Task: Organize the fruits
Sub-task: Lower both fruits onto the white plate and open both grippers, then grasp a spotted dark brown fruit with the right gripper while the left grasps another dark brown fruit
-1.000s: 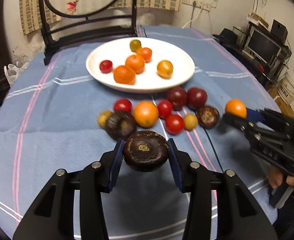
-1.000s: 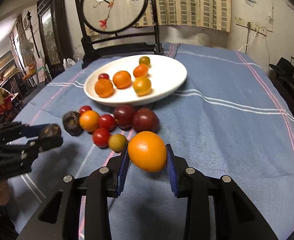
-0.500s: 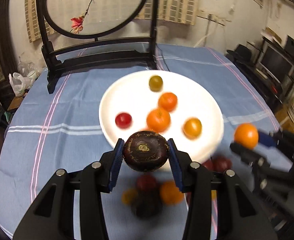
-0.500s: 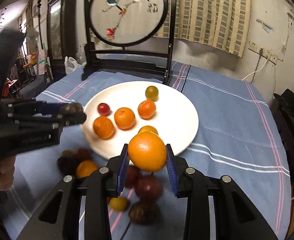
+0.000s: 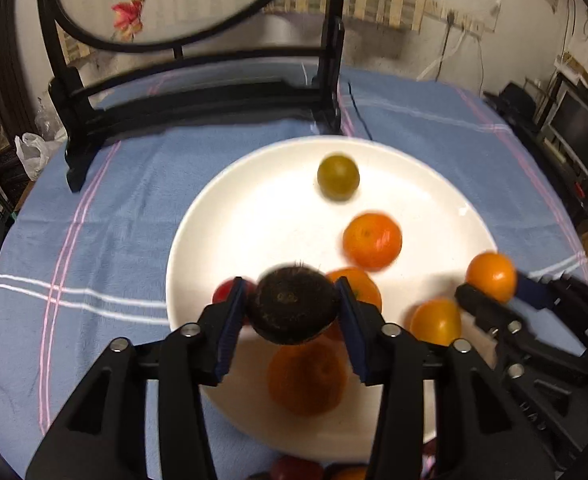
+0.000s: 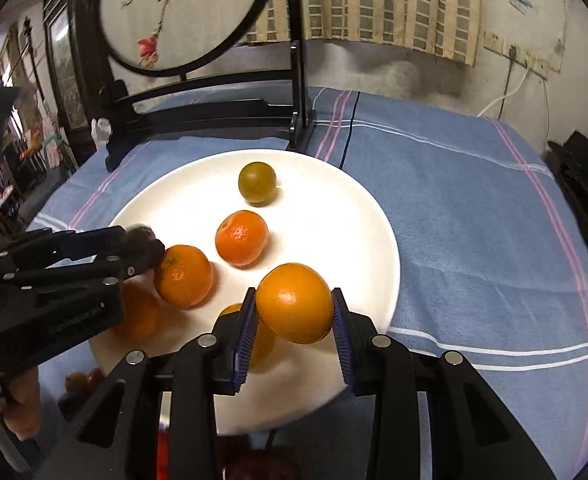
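My left gripper (image 5: 291, 310) is shut on a dark purple-brown round fruit (image 5: 291, 306) and holds it above the near part of the white plate (image 5: 253, 216). My right gripper (image 6: 294, 312) is shut on an orange fruit (image 6: 294, 302) above the plate's near right rim (image 6: 378, 216). On the plate lie a green-yellow fruit (image 6: 257, 182), two orange fruits (image 6: 241, 237) (image 6: 183, 275), more orange ones partly hidden, and a small red one (image 5: 223, 292). Each gripper shows in the other's view: the right (image 5: 494, 292), the left (image 6: 141, 246).
A black wooden stand with a round embroidered screen (image 5: 197, 92) stands just behind the plate on the blue striped cloth (image 6: 474, 208). Several loose fruits (image 5: 294, 470) lie on the cloth in front of the plate. A wall, cables and a monitor are at the right.
Both grippers have lifted their fruits off the cloth and carried them forward over the plate. The loose fruits on the cloth have dropped to the bottom of view.
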A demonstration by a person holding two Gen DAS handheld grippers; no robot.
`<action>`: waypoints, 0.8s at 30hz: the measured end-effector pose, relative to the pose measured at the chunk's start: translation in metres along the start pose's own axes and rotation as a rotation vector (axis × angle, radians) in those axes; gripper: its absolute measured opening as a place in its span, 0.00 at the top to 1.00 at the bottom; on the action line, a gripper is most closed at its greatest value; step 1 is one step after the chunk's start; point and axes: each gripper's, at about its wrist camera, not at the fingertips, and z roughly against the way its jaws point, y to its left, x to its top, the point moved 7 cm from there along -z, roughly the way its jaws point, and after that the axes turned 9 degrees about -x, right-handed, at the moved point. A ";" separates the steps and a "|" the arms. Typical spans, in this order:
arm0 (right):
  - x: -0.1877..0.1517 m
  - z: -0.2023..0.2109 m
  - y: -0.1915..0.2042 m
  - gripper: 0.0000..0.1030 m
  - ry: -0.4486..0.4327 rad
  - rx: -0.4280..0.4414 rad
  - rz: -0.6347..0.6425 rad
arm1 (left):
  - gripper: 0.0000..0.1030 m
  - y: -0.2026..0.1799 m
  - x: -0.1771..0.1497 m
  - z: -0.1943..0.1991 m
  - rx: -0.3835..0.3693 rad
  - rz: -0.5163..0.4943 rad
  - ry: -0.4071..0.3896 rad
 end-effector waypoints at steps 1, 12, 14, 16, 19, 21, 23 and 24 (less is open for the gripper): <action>0.000 -0.002 -0.001 0.45 0.007 0.009 -0.014 | 0.37 -0.002 0.001 0.001 -0.004 -0.005 -0.003; -0.025 0.046 -0.013 0.41 -0.037 0.013 -0.022 | 0.26 -0.019 -0.020 0.059 -0.028 -0.044 -0.082; -0.038 0.058 -0.011 0.41 -0.043 0.007 -0.002 | 0.23 -0.019 -0.034 0.073 -0.016 -0.050 -0.097; -0.050 0.067 -0.011 0.41 -0.039 0.005 0.007 | 0.19 -0.018 -0.048 0.081 -0.013 -0.044 -0.098; -0.067 0.076 -0.009 0.39 -0.024 0.001 0.017 | 0.18 -0.016 -0.071 0.089 -0.027 -0.022 -0.075; -0.081 0.082 -0.007 0.38 -0.016 -0.009 0.034 | 0.17 -0.013 -0.086 0.091 -0.028 -0.013 -0.066; -0.095 0.088 -0.006 0.37 -0.009 -0.014 0.048 | 0.16 -0.008 -0.102 0.094 -0.026 -0.005 -0.059; -0.100 0.090 -0.005 0.37 -0.005 -0.014 0.051 | 0.15 -0.006 -0.108 0.094 -0.027 0.000 -0.056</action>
